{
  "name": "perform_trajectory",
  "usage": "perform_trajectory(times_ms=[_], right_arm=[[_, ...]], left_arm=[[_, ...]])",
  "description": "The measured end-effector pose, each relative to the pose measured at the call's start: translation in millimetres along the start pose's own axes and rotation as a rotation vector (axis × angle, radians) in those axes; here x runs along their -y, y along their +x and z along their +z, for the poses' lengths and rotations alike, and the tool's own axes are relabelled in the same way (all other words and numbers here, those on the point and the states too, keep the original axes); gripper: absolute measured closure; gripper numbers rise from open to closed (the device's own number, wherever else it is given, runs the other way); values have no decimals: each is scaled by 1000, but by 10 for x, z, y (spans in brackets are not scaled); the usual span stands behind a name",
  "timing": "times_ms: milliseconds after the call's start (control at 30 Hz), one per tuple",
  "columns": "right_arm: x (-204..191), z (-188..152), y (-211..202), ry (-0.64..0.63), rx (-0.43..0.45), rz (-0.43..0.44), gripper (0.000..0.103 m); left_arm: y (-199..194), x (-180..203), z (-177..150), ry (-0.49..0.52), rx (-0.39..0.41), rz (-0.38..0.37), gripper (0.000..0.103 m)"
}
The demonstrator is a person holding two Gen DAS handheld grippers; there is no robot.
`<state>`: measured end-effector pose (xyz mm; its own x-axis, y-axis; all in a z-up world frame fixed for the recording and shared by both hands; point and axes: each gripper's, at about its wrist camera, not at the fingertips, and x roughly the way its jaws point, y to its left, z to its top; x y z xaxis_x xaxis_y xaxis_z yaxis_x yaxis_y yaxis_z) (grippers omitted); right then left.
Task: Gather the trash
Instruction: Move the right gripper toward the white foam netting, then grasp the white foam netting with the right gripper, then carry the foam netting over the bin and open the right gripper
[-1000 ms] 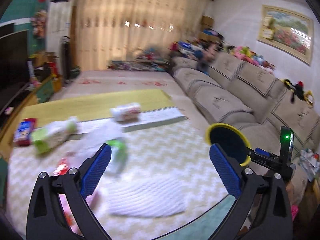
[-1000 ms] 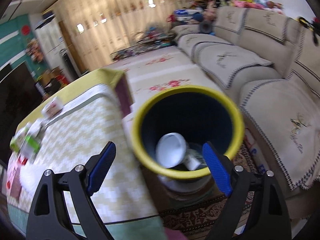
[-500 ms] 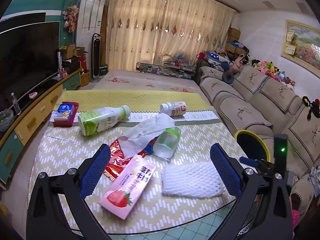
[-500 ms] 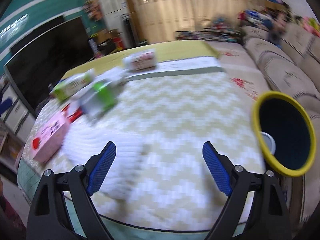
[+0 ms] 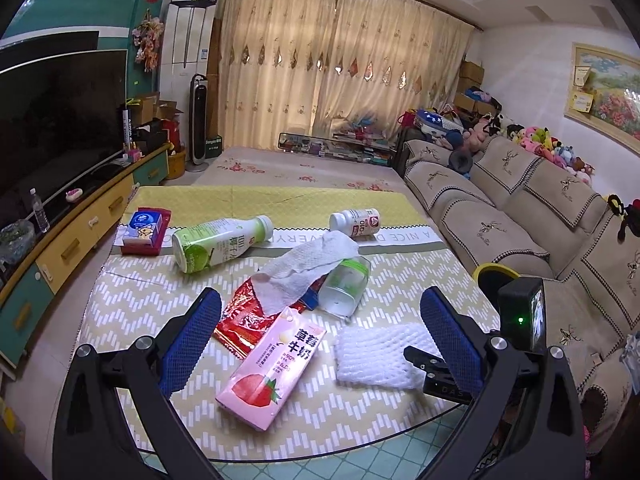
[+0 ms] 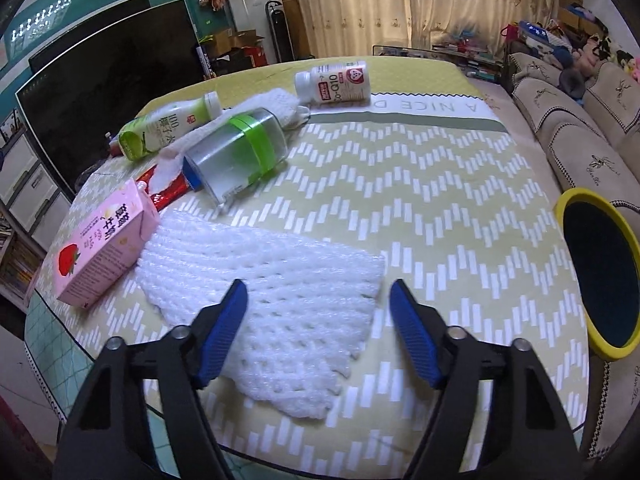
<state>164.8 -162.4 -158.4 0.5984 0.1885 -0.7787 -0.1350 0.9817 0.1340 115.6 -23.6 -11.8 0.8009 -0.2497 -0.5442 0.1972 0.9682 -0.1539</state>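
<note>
Trash lies on a table with a zigzag cloth (image 6: 420, 200). A white foam net (image 6: 276, 280) lies at the near edge, right under my open right gripper (image 6: 318, 300). A pink strawberry milk carton (image 5: 276, 360) lies in front of my open, empty left gripper (image 5: 320, 316). Behind it lie a red wrapper (image 5: 240, 316), a white paper towel (image 5: 308, 272), a clear jar with a green band (image 5: 346, 284), a green drink bottle (image 5: 218, 242) and a small white bottle (image 5: 356, 222). The yellow-rimmed bin (image 6: 600, 272) stands at the table's right edge.
A tissue pack in a red tray (image 5: 146, 230) sits at the table's far left. A beige sofa (image 5: 520, 216) runs along the right, a TV (image 5: 52, 120) and cabinet along the left. The right gripper's body (image 5: 520, 320) shows in the left wrist view.
My right gripper has swung left from over the bin to above the foam net and come closer to it. My left gripper has steadied, facing the table.
</note>
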Motion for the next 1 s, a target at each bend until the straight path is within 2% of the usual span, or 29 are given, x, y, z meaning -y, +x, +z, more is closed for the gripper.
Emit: perform_trajectory(times_ms=[167,233,333,633,1000], right_arm=[[-14,-19,-21,-1,13,5,54],[0,-23,-43,11,17,22,71],[21,-21,-78,28,25,54,85],[235,19,-355,85,111,20,88],[975,36,-776,241,222,-94,88]], left_arm=[[41,42,-26,8,-11,-2,5],[54,40,-34,7,-13,-1,5],[72,35,-45,3,-17,1,5],[131,32,-86,1,-31,2,5],[219,184,-87,29,-51,-9,5]])
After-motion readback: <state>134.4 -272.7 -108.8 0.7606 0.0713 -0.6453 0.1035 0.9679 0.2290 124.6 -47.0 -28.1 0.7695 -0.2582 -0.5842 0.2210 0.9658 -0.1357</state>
